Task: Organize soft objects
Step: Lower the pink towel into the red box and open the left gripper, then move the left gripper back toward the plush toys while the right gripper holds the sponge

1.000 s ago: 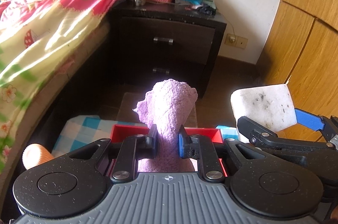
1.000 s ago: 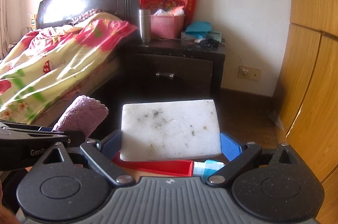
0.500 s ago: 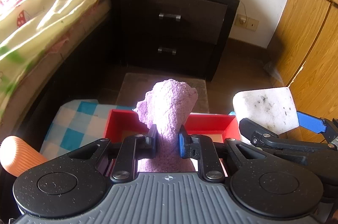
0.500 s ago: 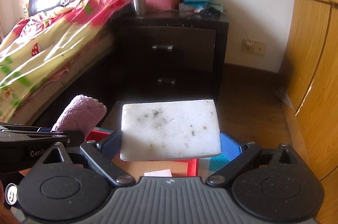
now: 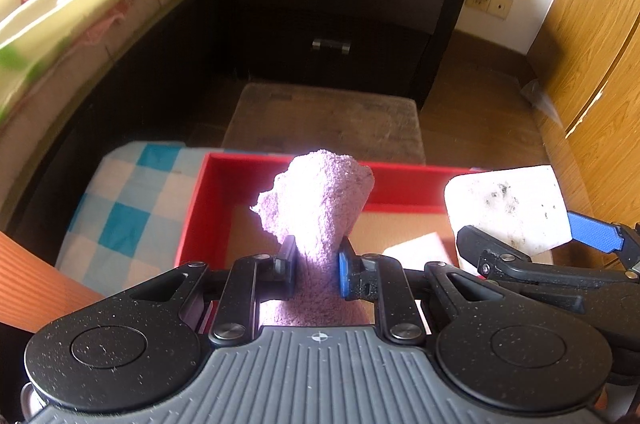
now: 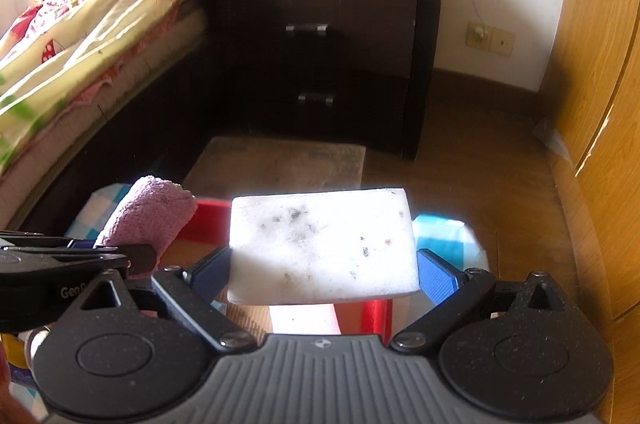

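My left gripper [image 5: 316, 266] is shut on a rolled purple towel [image 5: 318, 204] that sticks up between its pads, above a red box [image 5: 208, 184] with a brown floor. The same towel [image 6: 150, 214] shows at the left of the right wrist view. My right gripper [image 6: 324, 272] is shut on a white speckled sponge block [image 6: 324, 244], held flat by its two sides over the box's right part [image 6: 374, 316]. That sponge [image 5: 508, 204] also appears at the right of the left wrist view. A white piece [image 5: 416, 244] lies inside the box.
The box rests on a blue-and-white checked cloth [image 5: 120, 208]. A brown mat [image 5: 328, 120] lies on the wooden floor before a dark nightstand [image 5: 344, 8]. A bed with a floral quilt [image 6: 80, 24] runs along the left; wooden wardrobe doors [image 6: 600, 104] stand at right.
Both grippers have come down toward the red box, still holding the towel and the sponge. More of the box's inside shows now, and the nightstand top has slid out of the left view.
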Tool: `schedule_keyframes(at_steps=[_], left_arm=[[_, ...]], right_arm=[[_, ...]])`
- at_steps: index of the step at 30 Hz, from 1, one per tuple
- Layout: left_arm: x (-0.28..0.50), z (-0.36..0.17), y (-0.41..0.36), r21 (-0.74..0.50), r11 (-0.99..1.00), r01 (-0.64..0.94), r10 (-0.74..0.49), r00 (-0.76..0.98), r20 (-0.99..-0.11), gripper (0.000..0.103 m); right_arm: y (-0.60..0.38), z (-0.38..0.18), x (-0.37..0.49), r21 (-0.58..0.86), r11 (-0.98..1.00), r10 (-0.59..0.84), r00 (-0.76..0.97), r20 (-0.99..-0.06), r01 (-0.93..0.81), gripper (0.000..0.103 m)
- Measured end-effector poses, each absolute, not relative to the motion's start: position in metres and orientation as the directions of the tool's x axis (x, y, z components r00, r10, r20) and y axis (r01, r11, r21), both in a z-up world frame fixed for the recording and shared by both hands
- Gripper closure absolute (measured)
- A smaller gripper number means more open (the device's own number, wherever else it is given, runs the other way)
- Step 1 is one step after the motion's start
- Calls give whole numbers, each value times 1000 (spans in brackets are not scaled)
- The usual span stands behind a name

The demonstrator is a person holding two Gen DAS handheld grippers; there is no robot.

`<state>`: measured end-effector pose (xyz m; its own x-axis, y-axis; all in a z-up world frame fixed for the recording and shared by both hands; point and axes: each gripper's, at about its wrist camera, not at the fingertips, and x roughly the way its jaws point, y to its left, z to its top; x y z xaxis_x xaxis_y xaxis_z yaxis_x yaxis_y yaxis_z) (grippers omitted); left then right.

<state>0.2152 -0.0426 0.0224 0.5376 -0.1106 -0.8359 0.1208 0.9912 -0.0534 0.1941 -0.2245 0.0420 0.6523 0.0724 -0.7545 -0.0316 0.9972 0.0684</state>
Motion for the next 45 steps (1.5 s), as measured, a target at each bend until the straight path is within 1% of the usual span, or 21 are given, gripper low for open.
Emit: schedule_keyframes(at_steps=[5, 11, 16, 21, 29, 38, 41, 44, 45], left_arm=[[219, 5, -42, -53, 992, 116, -105, 515, -850, 85], [223, -7, -40, -47, 993, 109, -96, 507, -856, 82], [224, -14, -41, -33, 993, 115, -87, 500, -862, 75], [223, -15, -40, -24, 993, 112, -77, 504, -860, 63], [216, -8, -35, -22, 994, 108, -75, 517, -853, 55], [205, 6, -28, -36, 994, 101, -84, 531, -843, 52], [202, 11, -27, -41, 995, 96, -86, 536, -840, 44], [201, 14, -28, -47, 994, 97, -92, 543, -835, 42], [200, 15, -28, -44, 994, 98, -91, 547, -832, 39]], right_arm=[[-222, 24, 197, 58, 998, 68, 629, -775, -37, 26], [-220, 12, 201, 60, 998, 68, 611, -789, -33, 25], [-222, 8, 204, 69, 997, 67, 606, -793, -20, 24], [-223, 5, 205, 75, 997, 68, 593, -802, -13, 23], [-223, 10, 200, 60, 998, 53, 600, -799, -8, 23], [-223, 24, 186, 40, 999, 28, 624, -781, 5, 23], [-222, 29, 180, 34, 999, 27, 631, -775, -1, 23], [-219, 32, 178, 29, 1000, 26, 635, -772, -5, 23], [-219, 33, 178, 28, 1000, 25, 637, -770, -5, 23]])
